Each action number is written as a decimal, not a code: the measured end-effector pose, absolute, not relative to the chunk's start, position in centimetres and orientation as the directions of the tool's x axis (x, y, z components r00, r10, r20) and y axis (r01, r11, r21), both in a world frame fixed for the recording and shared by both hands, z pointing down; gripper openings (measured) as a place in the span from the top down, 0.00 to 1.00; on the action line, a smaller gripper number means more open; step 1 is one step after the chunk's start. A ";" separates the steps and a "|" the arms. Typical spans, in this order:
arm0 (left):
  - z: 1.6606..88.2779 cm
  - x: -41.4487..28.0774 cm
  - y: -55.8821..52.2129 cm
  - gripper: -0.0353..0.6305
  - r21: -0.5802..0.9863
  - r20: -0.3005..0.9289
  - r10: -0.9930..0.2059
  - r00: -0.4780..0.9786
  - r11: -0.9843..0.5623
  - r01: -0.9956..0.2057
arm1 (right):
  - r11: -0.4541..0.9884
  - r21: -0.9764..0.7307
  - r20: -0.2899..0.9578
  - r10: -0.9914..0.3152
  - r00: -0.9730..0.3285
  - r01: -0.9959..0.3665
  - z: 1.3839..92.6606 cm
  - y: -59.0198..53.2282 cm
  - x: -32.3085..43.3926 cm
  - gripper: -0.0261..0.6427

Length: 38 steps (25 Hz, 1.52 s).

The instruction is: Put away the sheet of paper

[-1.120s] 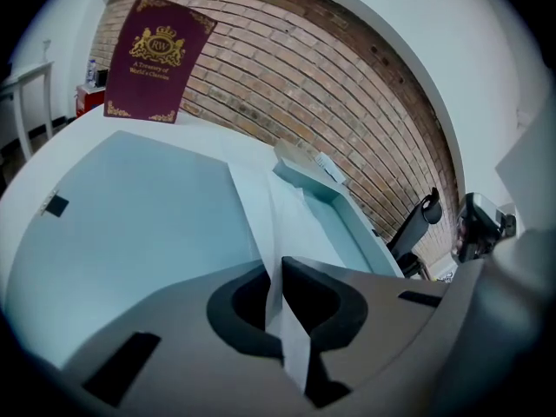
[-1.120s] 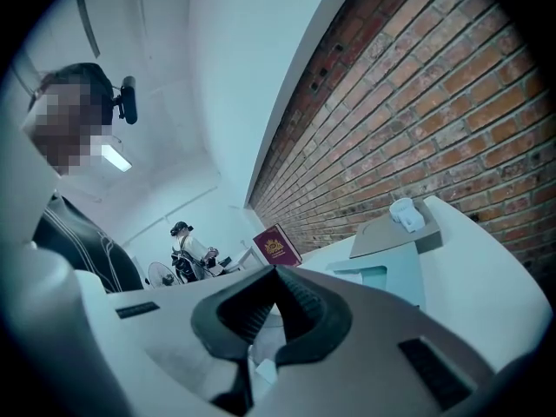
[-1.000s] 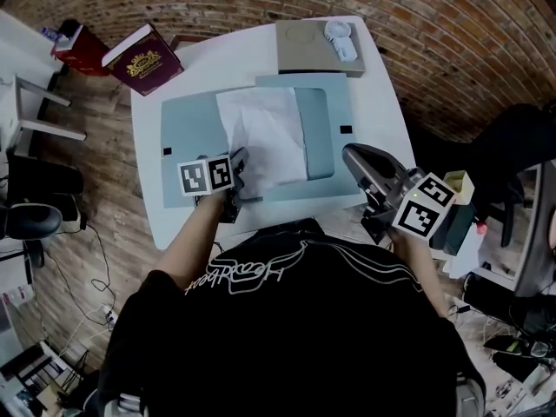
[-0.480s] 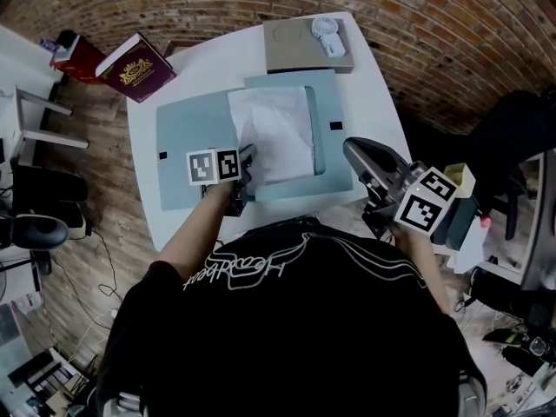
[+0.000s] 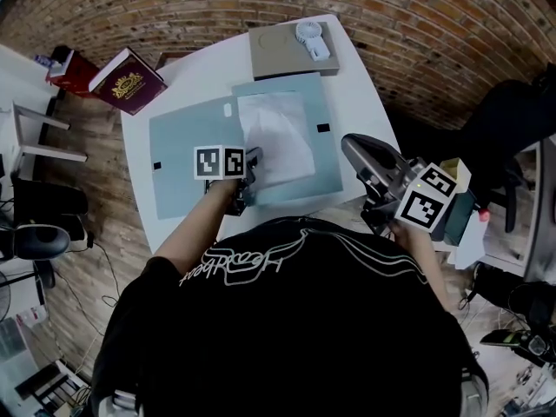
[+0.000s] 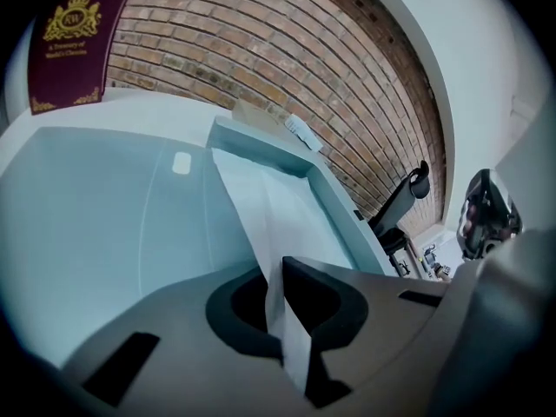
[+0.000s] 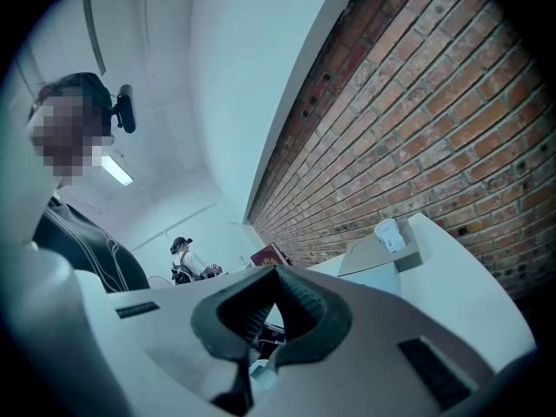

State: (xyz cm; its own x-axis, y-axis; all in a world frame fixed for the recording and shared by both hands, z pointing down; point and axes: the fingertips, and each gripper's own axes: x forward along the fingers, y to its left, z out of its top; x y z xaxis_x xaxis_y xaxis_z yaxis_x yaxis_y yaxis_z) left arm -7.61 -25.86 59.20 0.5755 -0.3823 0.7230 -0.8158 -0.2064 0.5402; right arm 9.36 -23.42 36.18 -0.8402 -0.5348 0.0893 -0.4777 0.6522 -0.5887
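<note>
- Sheet of paper (image 5: 276, 142): white, lying on the right half of the open teal folder (image 5: 182, 159), next to the folder's centre fold.
- Left gripper (image 5: 248, 181) is at the folder's near edge, around the fold. Its jaws are pressed together on the near edge of the sheet.
- In the left gripper view the sheet (image 6: 261, 224) rises out of the folder (image 6: 104, 224) as a thin upright strip and runs between the pads of the left gripper (image 6: 282, 320). The rest of the sheet slopes away over the folder's right half.
- Right gripper (image 5: 356, 150) is held off the folder to its right, past the desk's (image 5: 369, 102) near right corner and well apart from the sheet. In its own view the jaws of the right gripper (image 7: 276, 272) meet at the tips with nothing between them.
- Edges: the folder's near edge runs close to the desk's near edge. A strip of white desk shows on the folder's right.
- Open room: the folder's left half is bare teal.
- Beyond the folder's far edge sits a grey box (image 5: 278, 52) with a small white fan (image 5: 311, 40) on it.
- A maroon book (image 5: 129, 81) overhangs the desk's corner, far left of the folder.
</note>
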 end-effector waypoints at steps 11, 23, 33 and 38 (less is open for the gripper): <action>59.9 -6.1 -26.0 0.86 0.498 0.767 -0.316 0.559 -0.256 -0.828 | 0.644 -0.609 0.094 -0.521 -0.849 -0.463 37.1 -24.0 11.2 0.96; 58.2 -9.1 -26.4 0.45 0.404 0.757 -0.508 0.411 -0.129 -0.905 | 0.722 -0.598 0.062 -0.390 -0.919 -0.347 37.7 -25.3 11.0 0.96; 50.0 -10.8 -24.5 0.66 0.428 0.560 -0.753 0.345 -0.094 -0.899 | 0.793 -0.537 0.095 -0.282 -0.955 -0.288 38.4 -24.5 9.8 0.96; 43.2 -6.7 -23.3 0.85 0.471 0.384 -0.760 0.525 -0.328 -0.819 | 0.811 -0.523 0.103 -0.244 -0.964 -0.261 38.5 -23.9 8.3 0.96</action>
State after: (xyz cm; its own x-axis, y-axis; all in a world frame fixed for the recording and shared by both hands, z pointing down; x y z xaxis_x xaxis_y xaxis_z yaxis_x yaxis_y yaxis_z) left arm -6.67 -23.26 43.17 0.5252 -0.7595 0.3838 -0.8189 -0.3282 0.4709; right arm 8.34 -23.86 38.50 -0.9642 -0.2445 0.1026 -0.2613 0.8112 -0.5231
